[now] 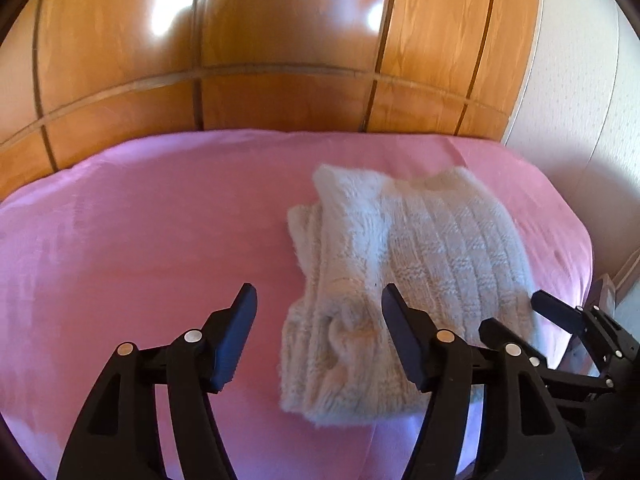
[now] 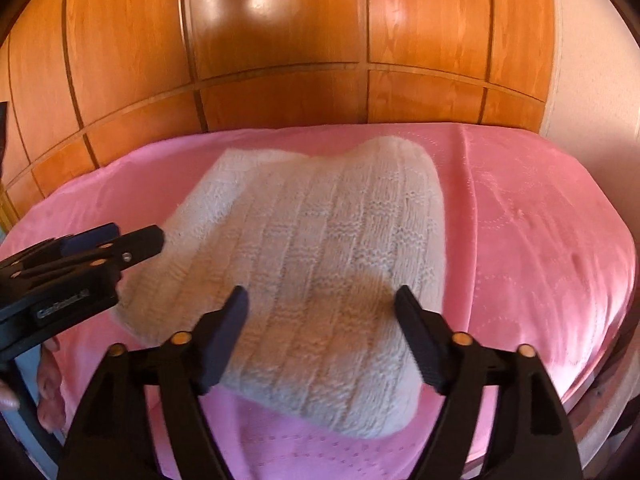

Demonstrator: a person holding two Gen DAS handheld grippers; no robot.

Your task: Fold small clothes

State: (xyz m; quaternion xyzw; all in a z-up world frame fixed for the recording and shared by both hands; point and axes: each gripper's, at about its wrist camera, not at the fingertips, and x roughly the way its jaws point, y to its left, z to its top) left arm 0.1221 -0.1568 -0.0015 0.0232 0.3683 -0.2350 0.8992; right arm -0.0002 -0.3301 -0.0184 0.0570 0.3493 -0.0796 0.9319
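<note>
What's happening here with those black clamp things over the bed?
A person holds a two-finger gripper in each hand and is folding a small white knitted garment on a pink bedspread. The garment lies in a folded bundle. The left gripper and the right gripper both hang open above its near edge, gripping nothing. Wooden panelling stands behind the bed.

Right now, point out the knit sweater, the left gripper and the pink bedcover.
knit sweater (image 2: 320,264): right wrist view, middle of the ribbed top layer.
left gripper (image 1: 318,300): left wrist view, midway between its open fingertips.
pink bedcover (image 1: 140,240): left wrist view, bare area left of the sweater.
</note>
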